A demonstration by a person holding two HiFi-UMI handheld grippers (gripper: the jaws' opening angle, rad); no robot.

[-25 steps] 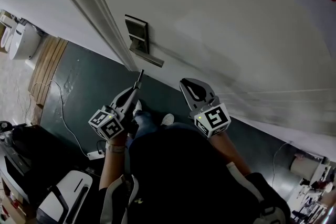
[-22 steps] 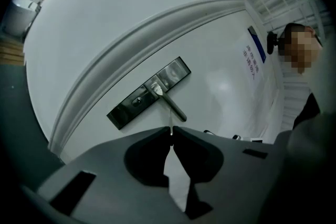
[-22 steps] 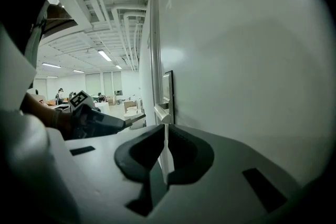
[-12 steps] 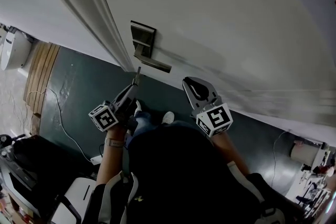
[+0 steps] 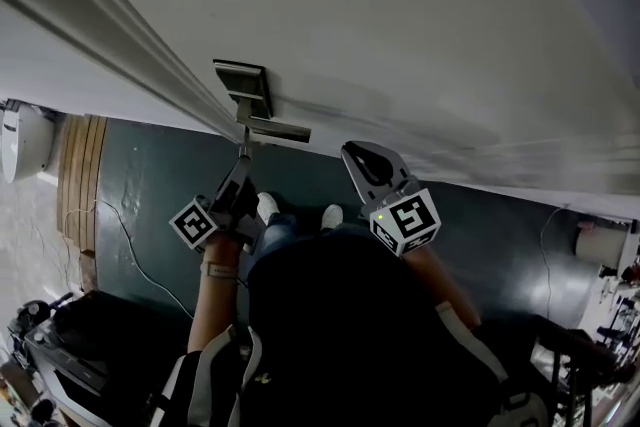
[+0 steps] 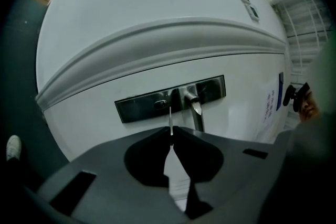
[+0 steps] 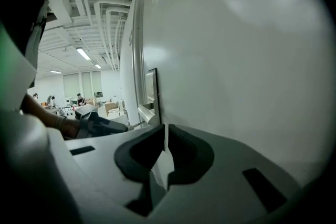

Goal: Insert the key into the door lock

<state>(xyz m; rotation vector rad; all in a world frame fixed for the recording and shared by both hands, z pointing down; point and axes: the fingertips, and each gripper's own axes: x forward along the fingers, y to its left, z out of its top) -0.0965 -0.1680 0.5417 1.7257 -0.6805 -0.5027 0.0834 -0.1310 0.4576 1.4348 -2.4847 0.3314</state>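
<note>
A silver lock plate with a lever handle sits on the white door. My left gripper is shut on a thin metal key. The key's blade stands edge-on and points at the plate, just below the keyhole and left of the lever handle. Its tip is a short way off the plate. My right gripper is shut with nothing in it, right of the handle and close to the door. In the right gripper view, that gripper sees the plate edge-on.
A raised moulding runs along the door frame left of the lock. Below lie dark green floor, a white cable and the person's shoes. A black bag is at lower left. A paper notice hangs on the door.
My left gripper has carried the key up towards the lock plate, so its tip now sits close under the keyhole. The right gripper has hardly moved.
</note>
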